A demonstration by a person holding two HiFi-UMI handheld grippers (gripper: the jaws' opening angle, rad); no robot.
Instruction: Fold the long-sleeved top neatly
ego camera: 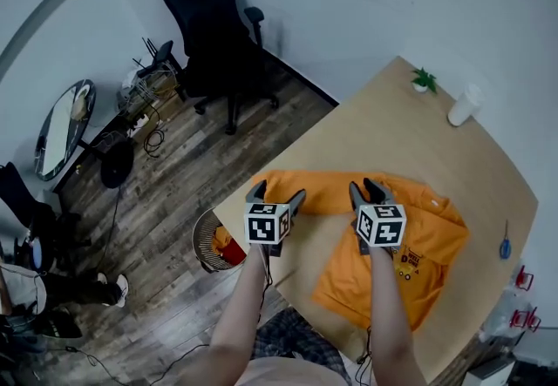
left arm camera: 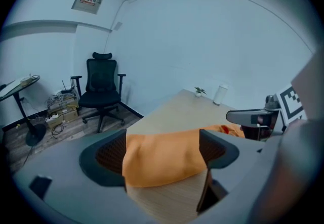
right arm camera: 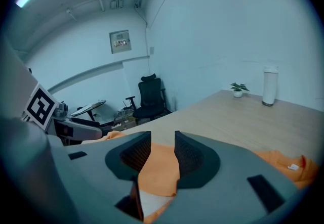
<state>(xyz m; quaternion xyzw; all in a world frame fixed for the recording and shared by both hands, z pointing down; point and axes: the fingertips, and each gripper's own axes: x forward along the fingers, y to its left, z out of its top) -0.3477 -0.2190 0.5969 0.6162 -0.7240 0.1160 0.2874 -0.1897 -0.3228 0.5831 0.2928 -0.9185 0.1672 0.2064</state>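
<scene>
An orange long-sleeved top (ego camera: 427, 236) lies partly folded on the light wooden table (ego camera: 392, 114), one sleeve (ego camera: 323, 191) stretched left toward the table's edge. My left gripper (ego camera: 277, 194) hovers over that sleeve's end with its jaws wide apart; the left gripper view shows the orange cloth (left arm camera: 162, 160) flat on the wood between them. My right gripper (ego camera: 366, 188) is over the sleeve nearer the body. Its jaws (right arm camera: 163, 152) stand a narrow gap apart with orange cloth (right arm camera: 159, 170) seen through it, the pads not pressing on it.
A small potted plant (ego camera: 424, 79) and a white cylinder (ego camera: 464, 105) stand at the table's far corner, a blue tool (ego camera: 505, 247) near its right edge. On the floor are a black office chair (ego camera: 214, 36) and a wire bin (ego camera: 214, 240) by the table's left edge.
</scene>
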